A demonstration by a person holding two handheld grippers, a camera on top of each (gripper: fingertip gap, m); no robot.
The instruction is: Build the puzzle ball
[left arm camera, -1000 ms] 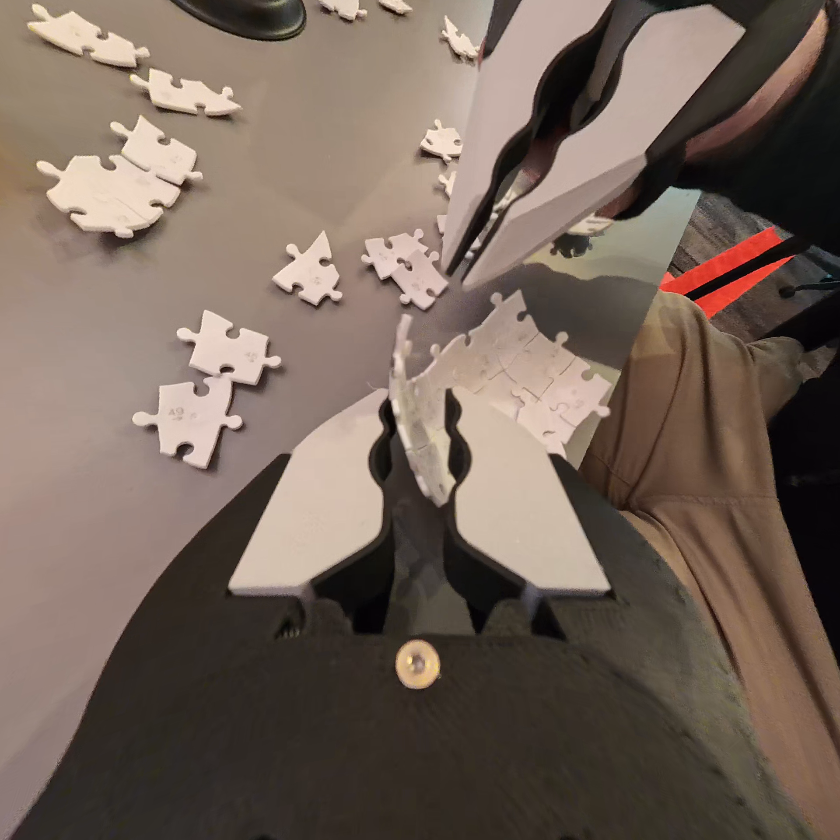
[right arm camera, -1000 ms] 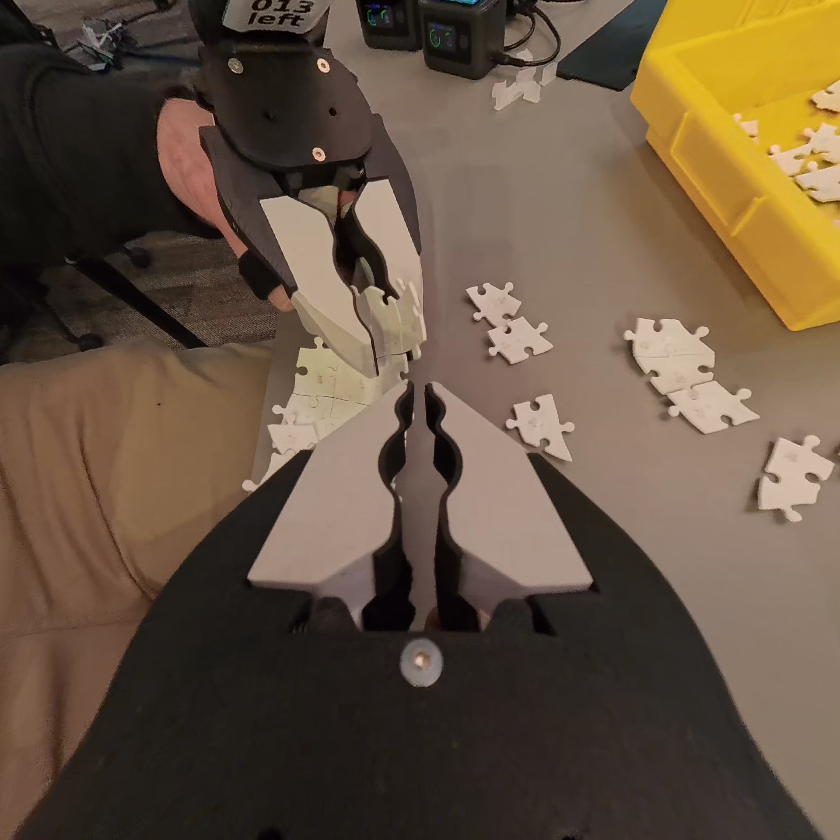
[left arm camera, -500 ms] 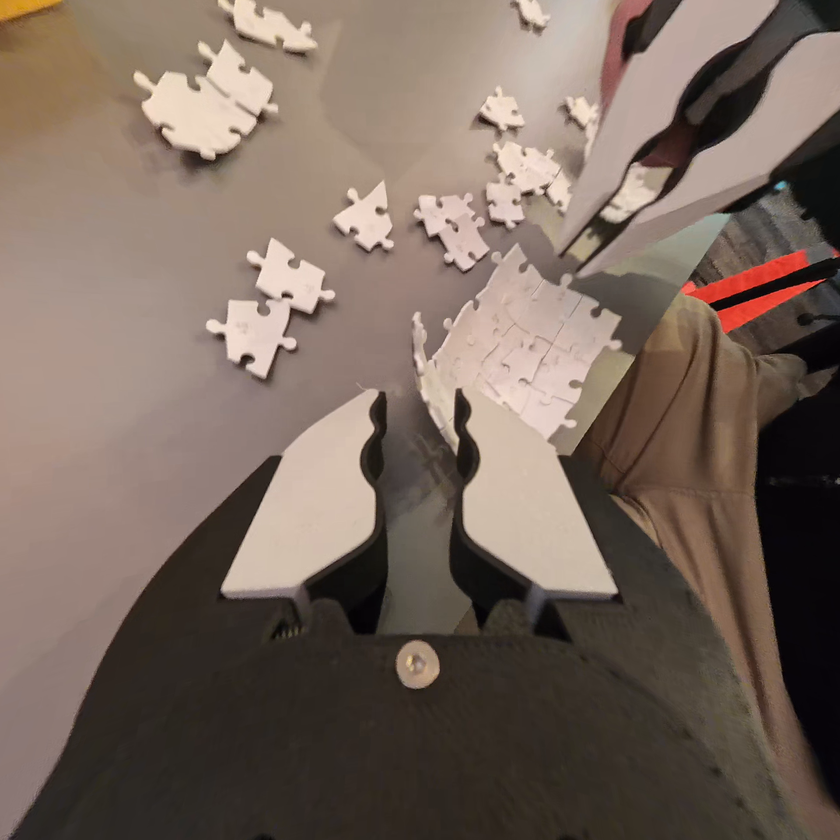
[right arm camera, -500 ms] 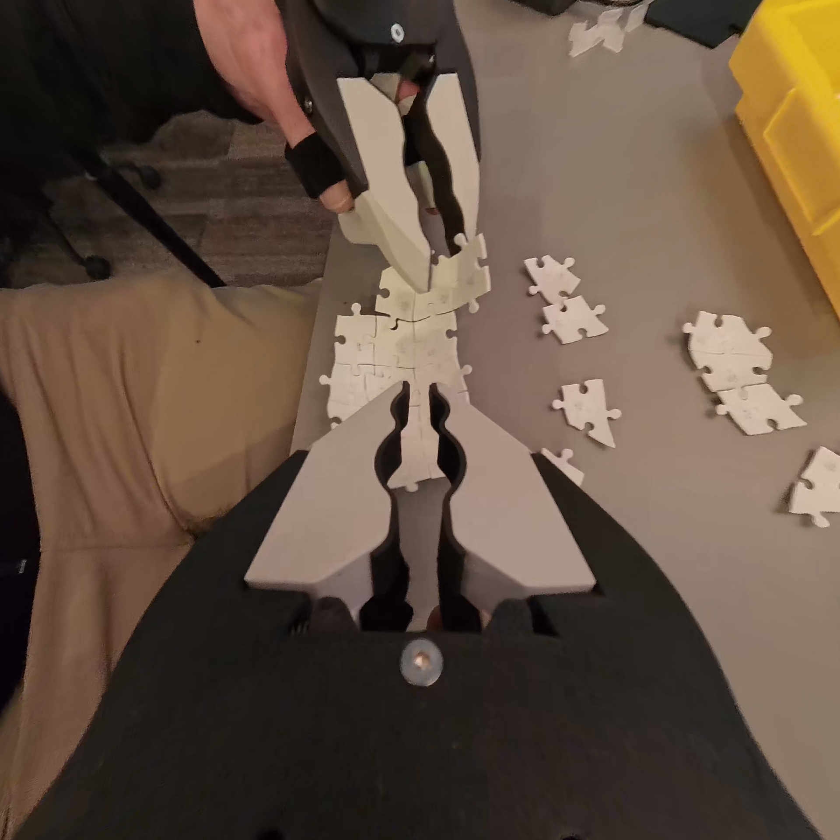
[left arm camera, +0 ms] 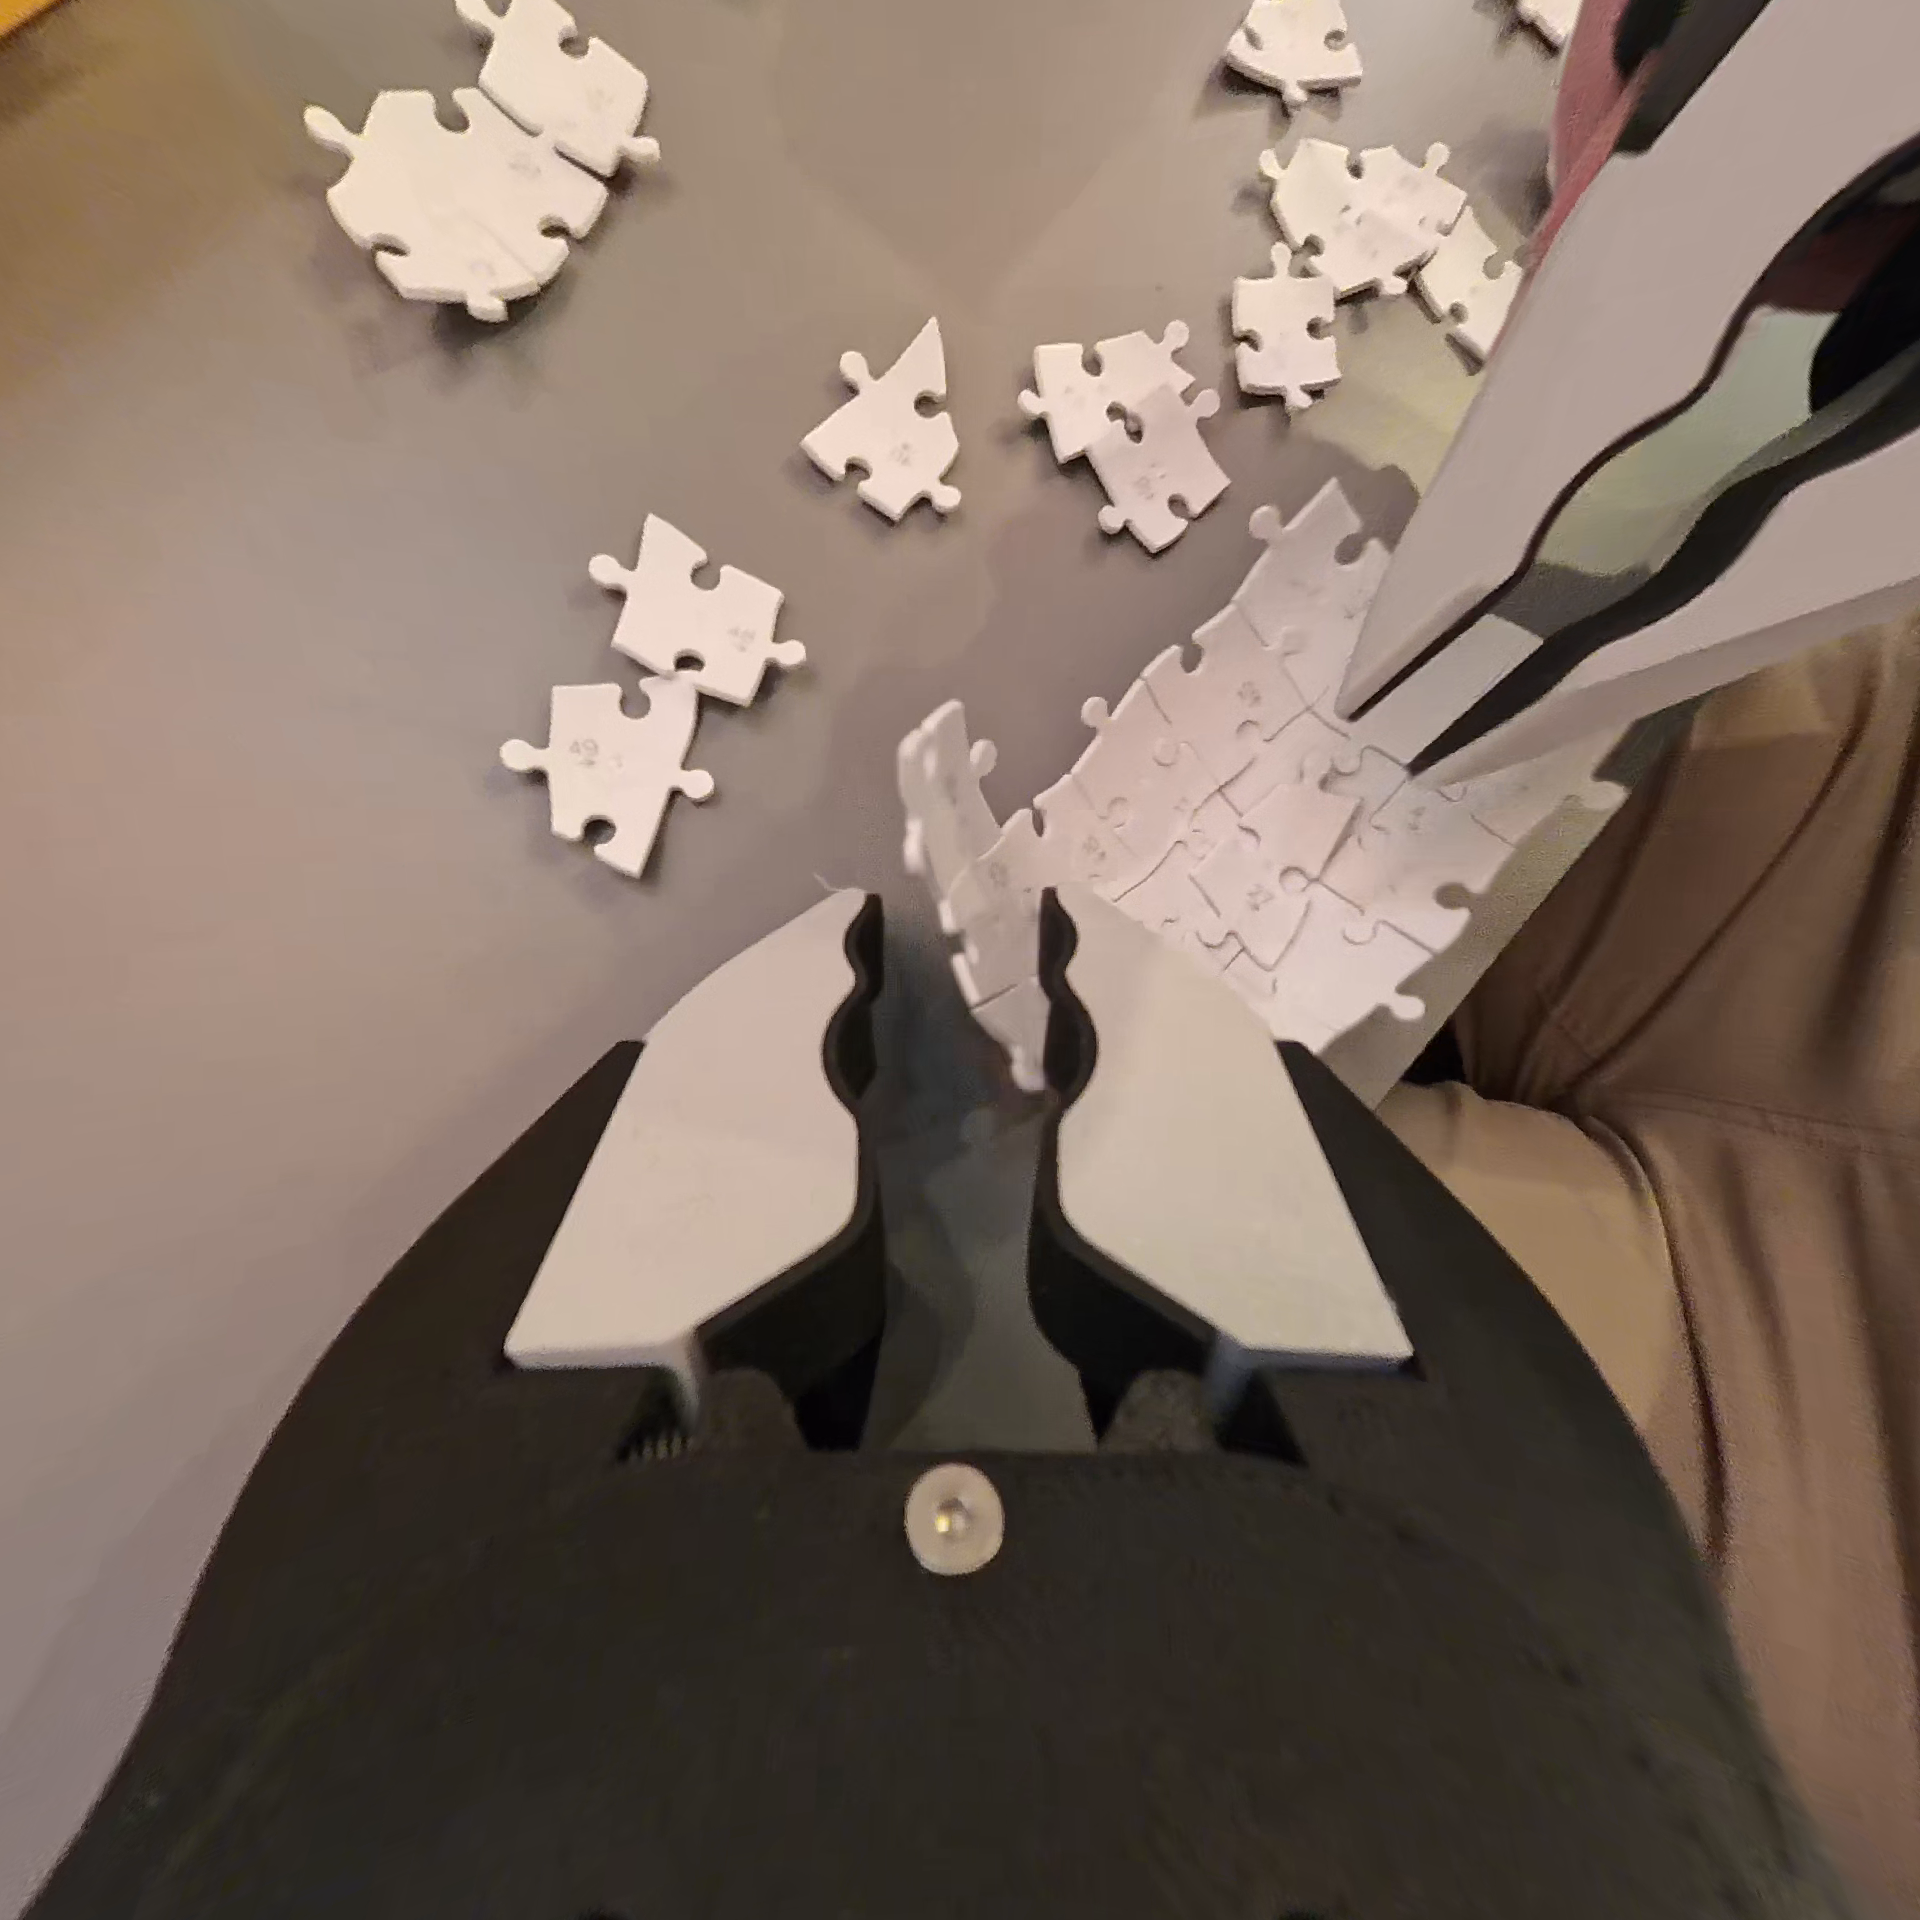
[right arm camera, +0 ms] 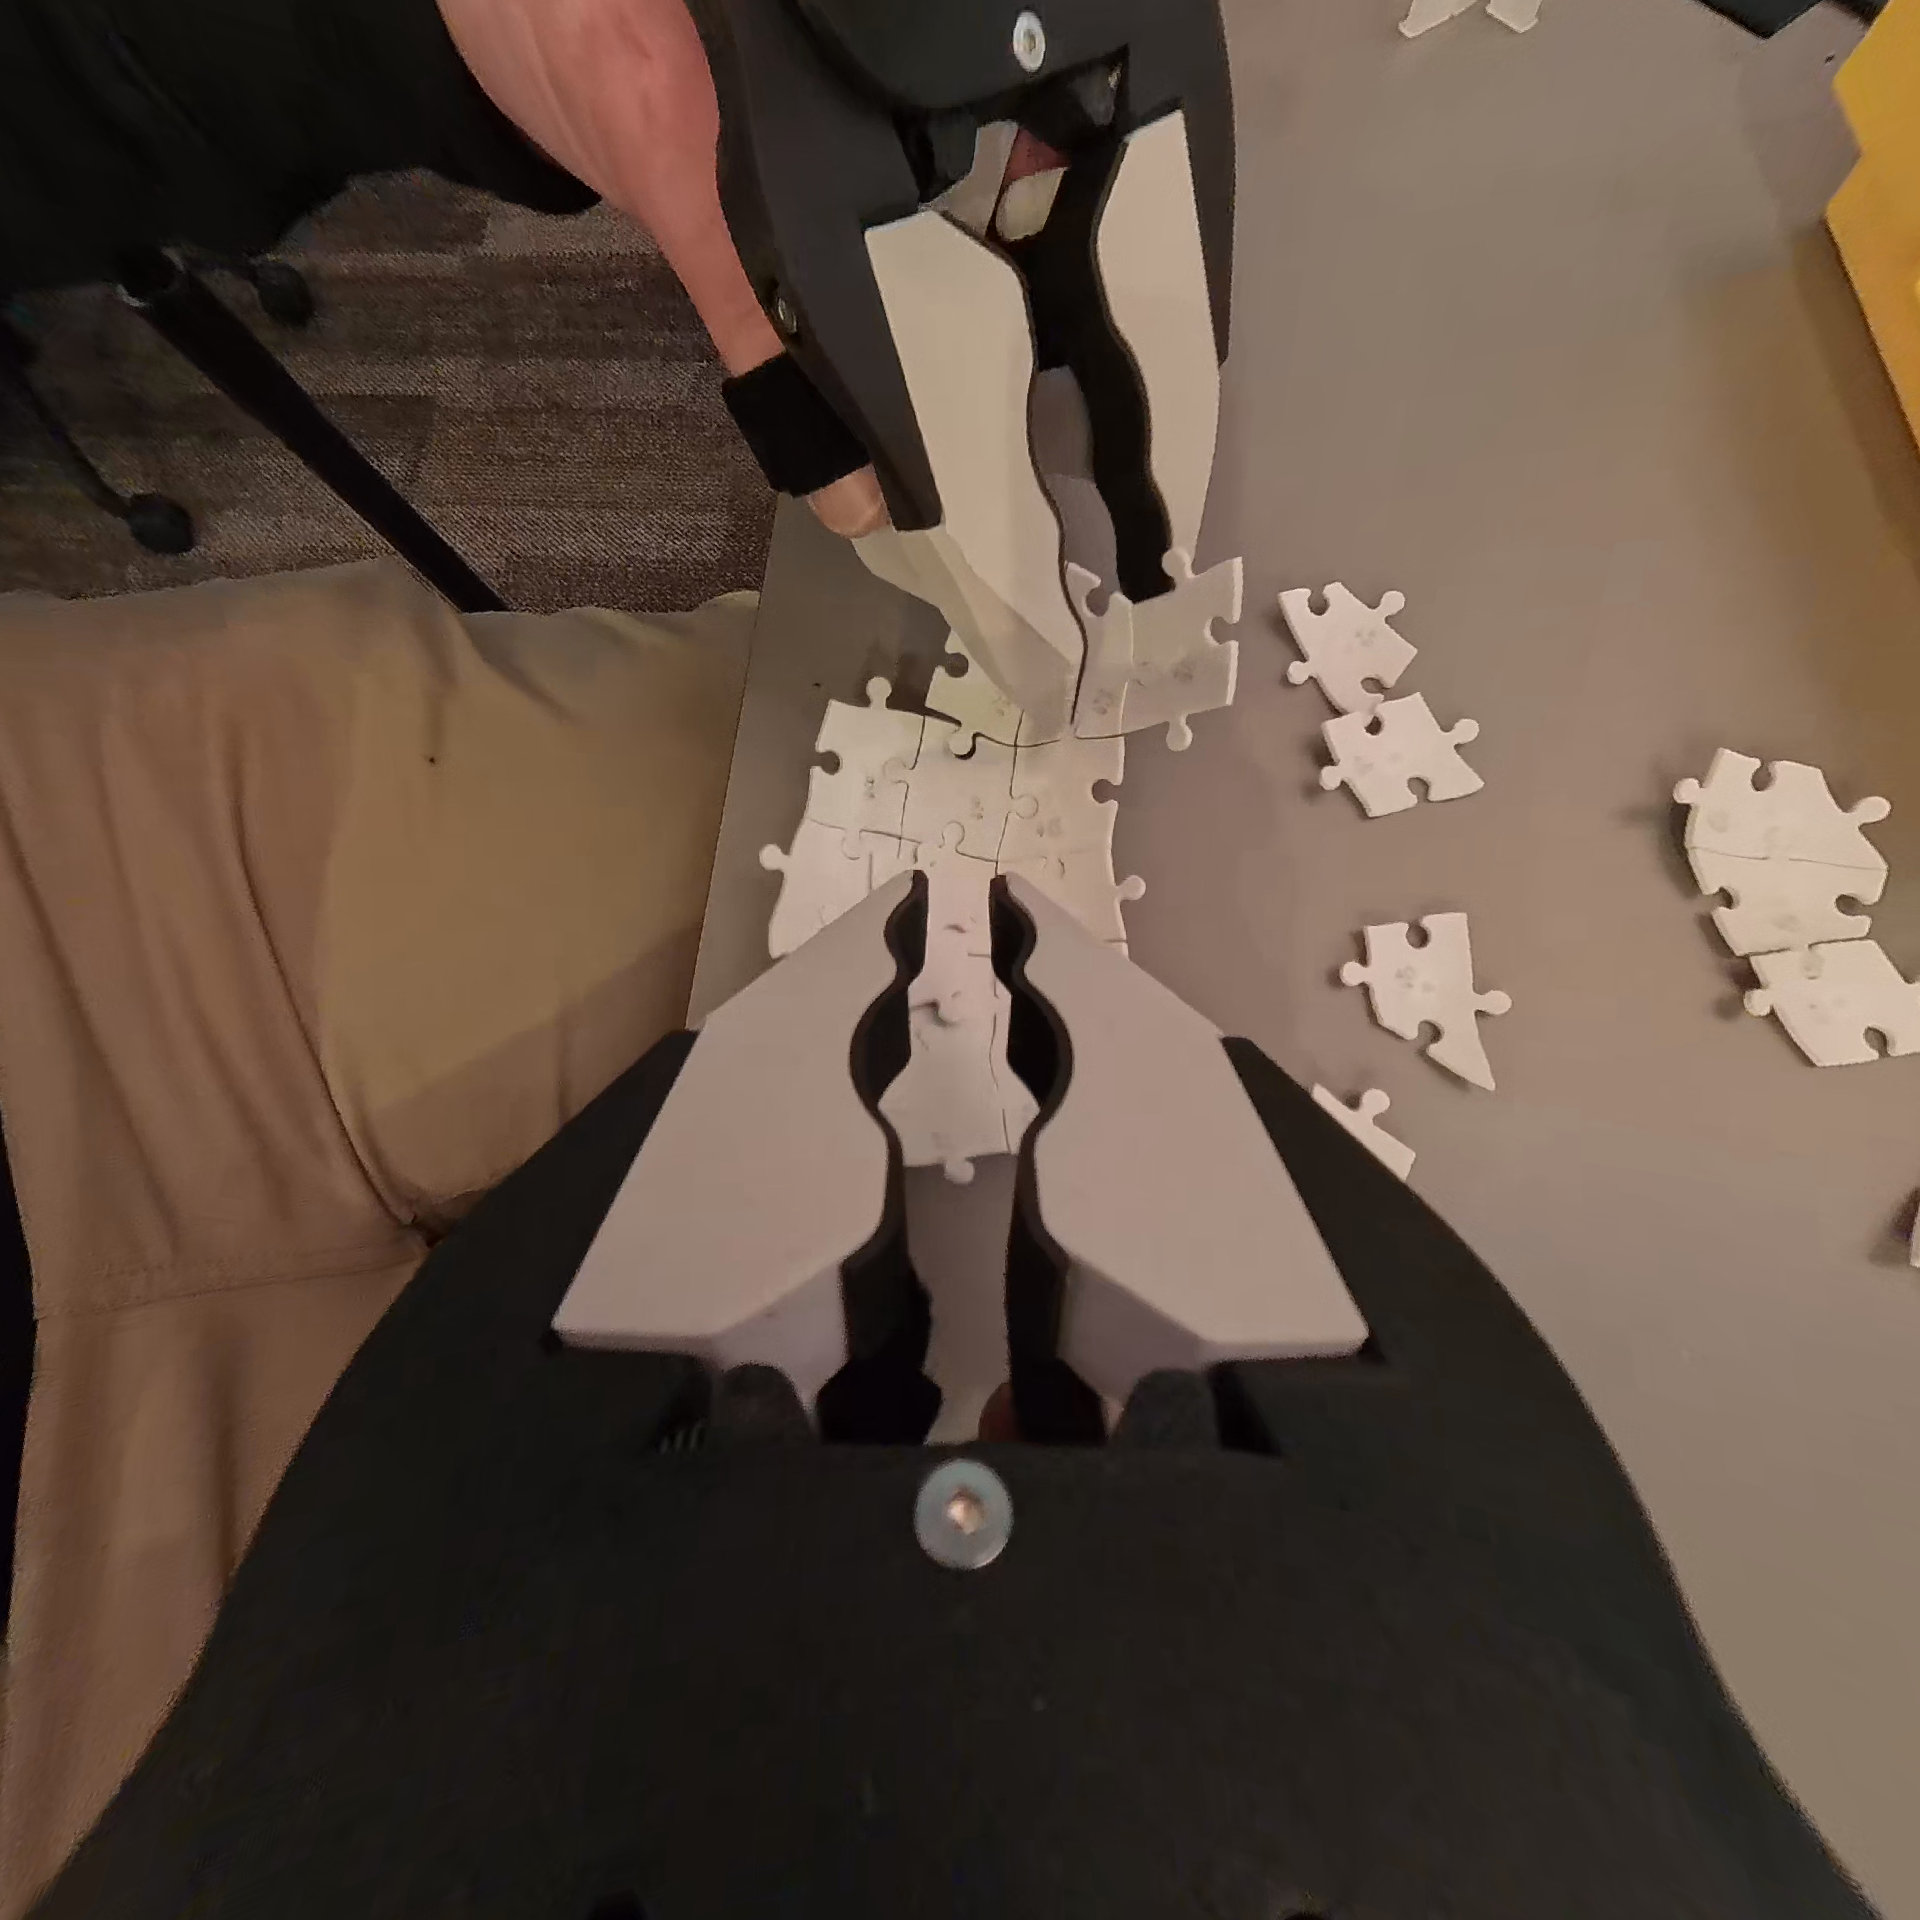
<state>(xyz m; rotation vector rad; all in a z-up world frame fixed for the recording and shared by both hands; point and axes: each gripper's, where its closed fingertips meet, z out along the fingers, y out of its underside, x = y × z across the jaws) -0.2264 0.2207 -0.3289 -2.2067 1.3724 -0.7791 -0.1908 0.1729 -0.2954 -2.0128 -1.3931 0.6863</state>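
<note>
Assembly: your curved white sheet of interlocked puzzle pieces (left arm camera: 1236, 831) lies at the near table edge, its matte faces bearing small printed marks. One end curls upward into a standing flap.
Left gripper (left arm camera: 961, 914): your two pale grey fingers with wavy black inner edges stand apart. The upturned flap sits in the gap against one finger; the other finger is clear of it. Nothing is clamped.
Right gripper (right arm camera: 956, 888): the fingers are set a narrow gap apart and straddle the other end of the sheet. The tips rest on or just above it; you cannot tell whether they press down or pinch it.
Table (left arm camera: 260, 623): a smooth grey surface carrying the loose work.
Loose pieces (left arm camera: 904, 436): flat white puzzle pieces with knobs and sockets lie scattered singly and in joined pairs, well apart from the sheet.
Bin (right arm camera: 1881, 208): a yellow plastic container shows only one corner at the frame edge.
Person: a tan cloth-covered leg (right arm camera: 312, 935) sits just beside the table edge; a hand (right arm camera: 644, 135) grips the left tool.
Obscured: the sheet's portion beneath the right fingers is hidden; the left view is slightly blurred.
</note>
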